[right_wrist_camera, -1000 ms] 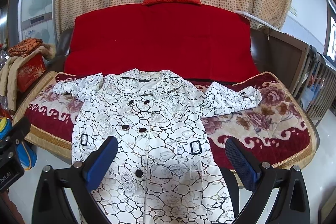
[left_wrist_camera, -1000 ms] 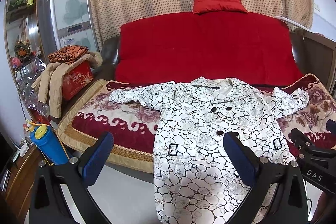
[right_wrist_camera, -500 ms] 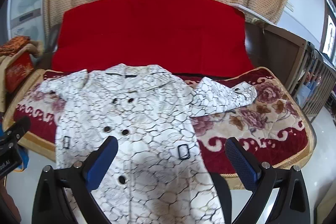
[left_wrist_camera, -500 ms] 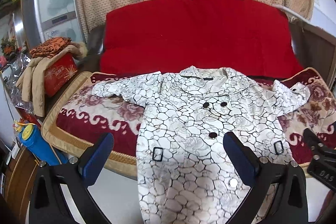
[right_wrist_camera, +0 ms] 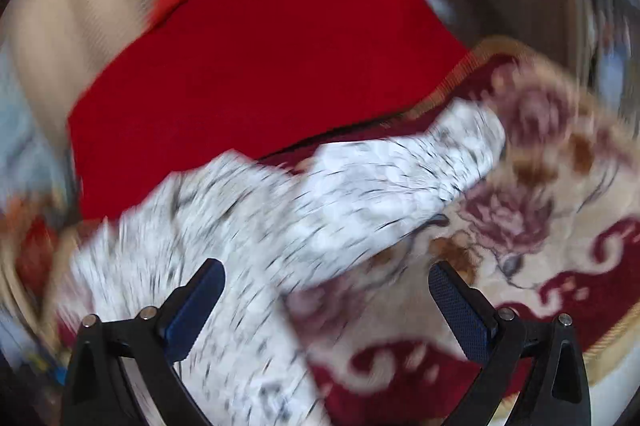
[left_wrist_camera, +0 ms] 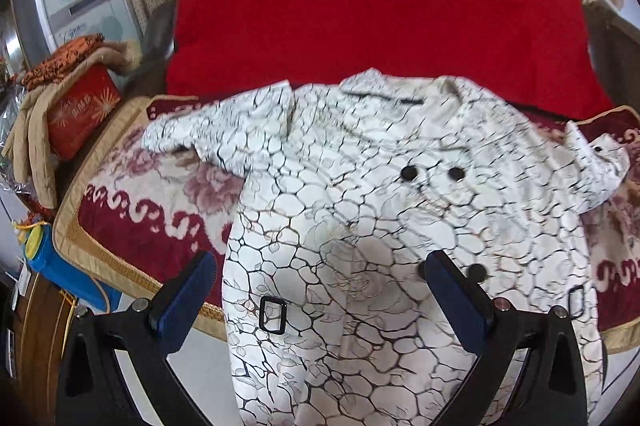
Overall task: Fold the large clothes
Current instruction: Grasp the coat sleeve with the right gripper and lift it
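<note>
A white coat printed all over with a black crackle pattern (left_wrist_camera: 360, 226) lies face up on the sofa's seat, which is covered by a plush dark-red blanket with cream flowers and a tan border (left_wrist_camera: 160, 210). The coat's long axis runs front to back: collar toward the red-covered backrest (left_wrist_camera: 380, 10), hem spilling over the seat's front edge toward the floor. Its sleeves stretch out to either side. Round black buttons sit in pairs down the chest, and black rectangular buckles mark each side lower down. The cloth looks smooth and slightly creased.

The left tongs (left_wrist_camera: 320, 290) hover above the coat's lower front, spread wide, their blue ridged pads holding nothing. The right tongs (right_wrist_camera: 326, 300) are spread too, empty, over the blurred sleeve (right_wrist_camera: 400, 182) that points out across the blanket.
</note>
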Available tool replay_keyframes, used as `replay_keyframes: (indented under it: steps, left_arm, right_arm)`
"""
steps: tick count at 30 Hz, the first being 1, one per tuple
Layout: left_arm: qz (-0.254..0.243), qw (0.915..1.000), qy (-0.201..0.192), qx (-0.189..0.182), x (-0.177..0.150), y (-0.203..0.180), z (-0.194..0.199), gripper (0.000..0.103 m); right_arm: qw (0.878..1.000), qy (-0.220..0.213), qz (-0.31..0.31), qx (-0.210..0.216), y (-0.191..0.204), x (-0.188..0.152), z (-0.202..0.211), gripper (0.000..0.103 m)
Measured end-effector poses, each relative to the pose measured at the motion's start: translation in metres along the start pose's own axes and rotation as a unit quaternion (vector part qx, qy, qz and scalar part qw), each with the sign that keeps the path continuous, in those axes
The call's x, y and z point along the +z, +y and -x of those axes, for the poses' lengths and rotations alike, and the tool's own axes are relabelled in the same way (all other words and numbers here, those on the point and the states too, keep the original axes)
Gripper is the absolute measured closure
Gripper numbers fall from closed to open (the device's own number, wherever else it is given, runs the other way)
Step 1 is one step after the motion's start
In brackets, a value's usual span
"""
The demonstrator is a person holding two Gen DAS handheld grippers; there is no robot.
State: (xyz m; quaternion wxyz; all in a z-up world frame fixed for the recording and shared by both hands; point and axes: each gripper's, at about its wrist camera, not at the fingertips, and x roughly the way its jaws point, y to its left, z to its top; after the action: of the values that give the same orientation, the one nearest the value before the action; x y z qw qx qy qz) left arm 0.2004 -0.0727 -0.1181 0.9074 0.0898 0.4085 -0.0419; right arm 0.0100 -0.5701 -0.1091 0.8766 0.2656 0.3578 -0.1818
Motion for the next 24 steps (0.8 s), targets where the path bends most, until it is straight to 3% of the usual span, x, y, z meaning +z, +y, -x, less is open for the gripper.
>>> replay_keyframes:
  steps: [2, 5, 7, 9, 11, 12, 15, 16, 17, 19, 21, 24]
  left_arm:
    - [0.003, 1.0000, 0.007, 0.006, -0.001, 0.000, -0.009, 0.000]
    - [0.001, 0.9997, 0.018, 0.017, 0.000, -0.003, -0.020, 0.000]
    - [0.003, 0.9996, 0.023, 0.017, 0.003, -0.005, -0.026, 0.000]
    - [0.004, 0.9996, 0.025, 0.015, 0.008, -0.010, -0.030, 0.000]
    - [0.000, 0.9997, 0.019, 0.014, 0.012, -0.015, -0.031, 0.000]
    - [-0.003, 0.9997, 0.016, 0.016, 0.013, -0.016, -0.031, 0.000]
    - [-0.011, 0.9997, 0.007, 0.019, 0.018, -0.020, -0.030, 0.000]
    - [-0.011, 0.9998, 0.004, 0.016, 0.019, -0.021, -0.029, 0.000]
    - [-0.011, 0.9998, 0.002, 0.015, 0.020, -0.021, -0.028, 0.000]
    - [-0.011, 0.9998, -0.003, 0.014, 0.020, -0.019, -0.025, 0.000]
    - [-0.010, 0.9998, -0.011, 0.013, 0.019, -0.015, -0.021, 0.000]
    - [-0.001, 0.9998, -0.019, 0.011, 0.017, -0.003, -0.014, 0.000]
  right_arm:
    - [0.995, 0.005, -0.091, 0.027, -0.058, 0.024, -0.030, 0.000]
    - [0.965, 0.005, -0.247, 0.084, -0.142, 0.048, -0.077, 0.004]
    - [0.945, 0.010, -0.308, 0.106, -0.171, 0.055, -0.102, 0.012]
    - [0.934, 0.016, -0.340, 0.106, -0.189, 0.063, -0.127, 0.018]
    - [0.935, 0.022, -0.345, 0.079, -0.197, 0.070, -0.146, 0.028]
    - [0.934, 0.025, -0.353, 0.052, -0.203, 0.073, -0.158, 0.028]
    - [0.932, 0.021, -0.360, 0.040, -0.211, 0.078, -0.182, 0.039]
    - [0.934, 0.013, -0.357, 0.028, -0.211, 0.081, -0.185, 0.048]
    - [0.938, 0.002, -0.347, 0.021, -0.209, 0.085, -0.187, 0.065]
    - [0.946, -0.001, -0.323, 0.020, -0.202, 0.092, -0.191, 0.083]
    - [0.952, -0.018, -0.306, 0.016, -0.192, 0.094, -0.186, 0.088]
    - [0.964, -0.073, -0.252, 0.046, -0.158, 0.102, -0.156, 0.091]
